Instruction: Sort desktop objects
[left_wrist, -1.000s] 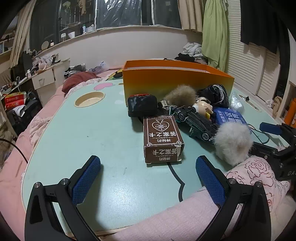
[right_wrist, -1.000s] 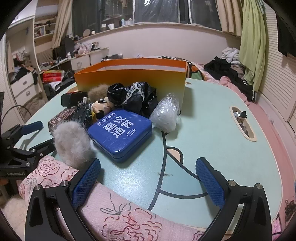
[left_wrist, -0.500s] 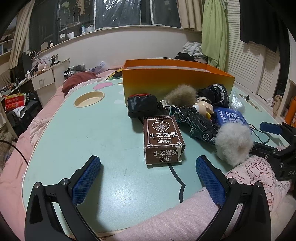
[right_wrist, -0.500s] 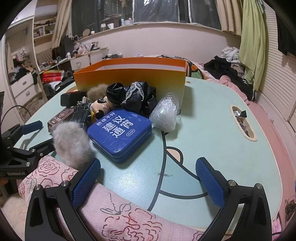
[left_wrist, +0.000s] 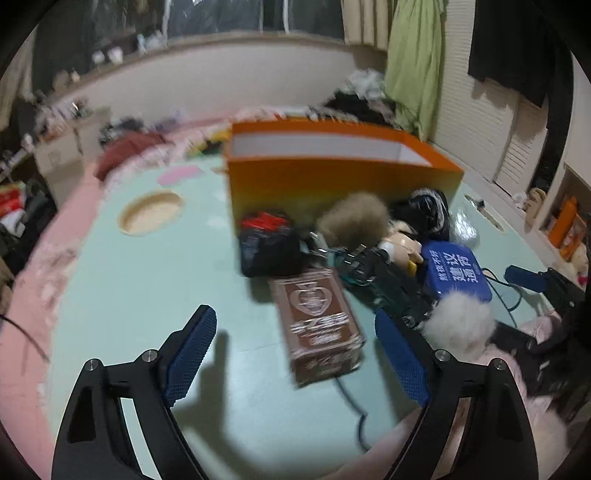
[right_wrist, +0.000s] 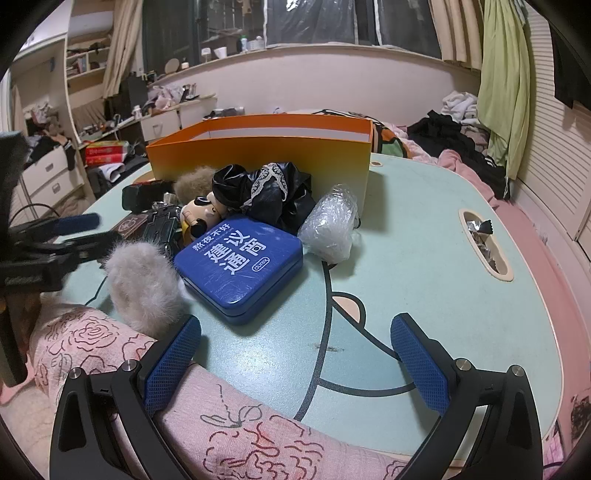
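A brown card box (left_wrist: 317, 325) lies on the mint table (left_wrist: 147, 295), and it now sits between the fingertips of my left gripper (left_wrist: 293, 315). The jaws are closing, with a gap still showing on both sides of the box. Behind it are a black pouch (left_wrist: 269, 251), a toy car (left_wrist: 384, 284), a blue tin (right_wrist: 240, 262), a white pompom (right_wrist: 144, 284) and a tan pompom (left_wrist: 352, 218). An open orange box (right_wrist: 266, 155) stands at the back. My right gripper (right_wrist: 295, 325) hangs open and empty over the table's front edge.
Black lace cloth (right_wrist: 266, 188), a panda figure (right_wrist: 201, 214) and a crumpled plastic bag (right_wrist: 332, 225) lie against the orange box. The table has a round recess (left_wrist: 151, 214) and a slot holding wrappers (right_wrist: 484, 240). A pink rose-print quilt (right_wrist: 92, 347) covers the near edge.
My left gripper moved forward over the brown box and its jaws narrowed, so the box now lies between the fingers. The right gripper stayed still.
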